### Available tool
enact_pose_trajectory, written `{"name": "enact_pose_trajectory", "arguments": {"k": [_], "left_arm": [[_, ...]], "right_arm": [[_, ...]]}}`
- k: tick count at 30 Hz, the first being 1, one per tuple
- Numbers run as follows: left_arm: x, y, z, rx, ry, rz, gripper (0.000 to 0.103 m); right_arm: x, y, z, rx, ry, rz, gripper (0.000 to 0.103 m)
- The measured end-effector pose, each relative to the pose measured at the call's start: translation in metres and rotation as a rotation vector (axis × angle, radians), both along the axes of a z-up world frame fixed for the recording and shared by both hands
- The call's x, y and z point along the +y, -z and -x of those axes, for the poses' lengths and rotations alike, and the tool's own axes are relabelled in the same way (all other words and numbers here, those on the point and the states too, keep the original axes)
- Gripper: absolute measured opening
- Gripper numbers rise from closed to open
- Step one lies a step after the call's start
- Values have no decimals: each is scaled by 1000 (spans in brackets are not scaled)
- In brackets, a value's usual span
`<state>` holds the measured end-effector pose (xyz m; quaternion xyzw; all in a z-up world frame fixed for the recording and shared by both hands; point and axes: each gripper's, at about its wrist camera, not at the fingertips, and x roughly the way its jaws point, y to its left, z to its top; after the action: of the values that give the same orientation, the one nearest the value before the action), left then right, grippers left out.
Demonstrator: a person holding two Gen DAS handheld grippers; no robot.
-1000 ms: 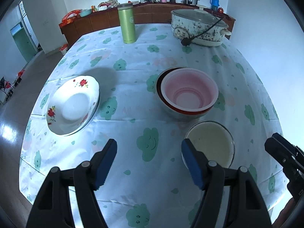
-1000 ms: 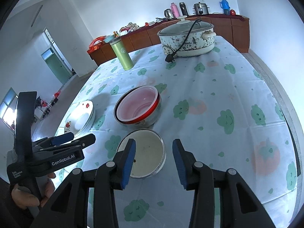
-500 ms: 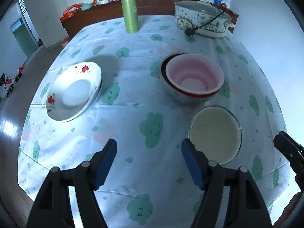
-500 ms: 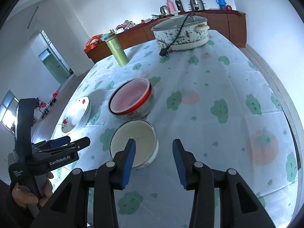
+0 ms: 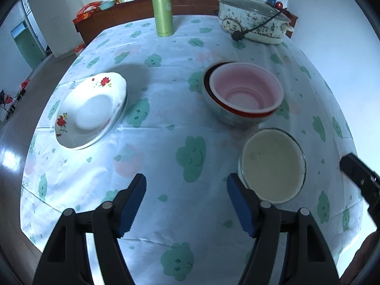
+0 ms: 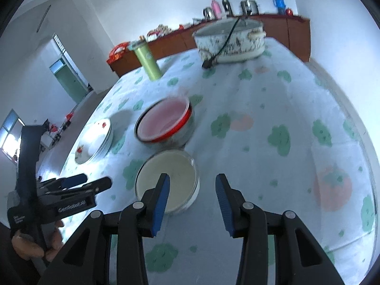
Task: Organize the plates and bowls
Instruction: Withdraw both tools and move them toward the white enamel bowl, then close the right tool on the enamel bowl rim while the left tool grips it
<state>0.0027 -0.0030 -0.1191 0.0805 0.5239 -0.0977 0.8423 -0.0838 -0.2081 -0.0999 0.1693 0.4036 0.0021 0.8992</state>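
A cream bowl (image 5: 273, 163) stands near the table's front right. Behind it a pink bowl (image 5: 244, 92) sits nested in a red-rimmed bowl. White flowered plates (image 5: 90, 111) lie stacked at the left. My left gripper (image 5: 186, 201) hangs open over bare cloth, left of the cream bowl. My right gripper (image 6: 192, 197) hovers at the cream bowl (image 6: 166, 180), jaws closing. Its left finger overlaps the bowl's inside, its right finger is outside, and the near rim lies between them untouched. One of the right gripper's fingers (image 5: 353, 171) shows at the edge. A hand holds the left gripper (image 6: 95, 181).
A green flask (image 5: 163, 14) and a speckled electric pot (image 5: 254, 23) with its cord stand at the table's far side. A wooden sideboard (image 5: 133, 11) with kettles runs along the back wall. The table's edge (image 5: 213, 242) lies just under both grippers.
The left view now takes in the whole cream bowl at the right. The right gripper's jaws have narrowed a little, and its left finger now overlaps the cream bowl.
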Motion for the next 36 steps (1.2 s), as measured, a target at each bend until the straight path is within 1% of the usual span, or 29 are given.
{"name": "enact_pose_trajectory", "arguments": {"k": [1,2,4,6,8,10,14,18,20,24,27,29,34,36], "left_arm": [[1,-1,-3,-2,-4,-1,71],[2,0,-5,-2,-6,0,71],[3,0,-12,1,-9,2,71],[2,1,-16,-1,-4,-1,71],[1,1,-21,-3,2,1,71],[0,2,-27,-6,6,0,71],[-1,6,-39,3,1,4,71],[0,10,-51,12,-10,5,71],[-1,13,-53,18,-11,2,71],[-2,19,-56,36,-10,-3,71],[-1,22,-58,43,-17,-3,71],[-1,23,-59,46,-19,-3,71],[-4,23,-59,46,-7,-2,71],[-7,24,-57,47,1,1,71]], "right_arm": [[1,-3,-4,-15,-7,12,36],[2,-4,-9,-24,-18,19,28],[3,-7,-24,-46,-40,18,25],[5,-5,-44,-42,-48,10,17],[7,-2,-60,-31,-54,4,17],[9,2,-72,-13,-60,20,17],[11,12,-91,16,-75,25,17],[11,10,-103,3,-88,24,17],[12,13,-110,10,-99,25,17],[15,31,-123,56,-106,-6,17],[16,41,-127,74,-108,-30,17],[16,41,-128,71,-114,-33,17],[7,28,-120,47,-110,-62,17],[2,24,-112,56,-111,-70,17]]}}
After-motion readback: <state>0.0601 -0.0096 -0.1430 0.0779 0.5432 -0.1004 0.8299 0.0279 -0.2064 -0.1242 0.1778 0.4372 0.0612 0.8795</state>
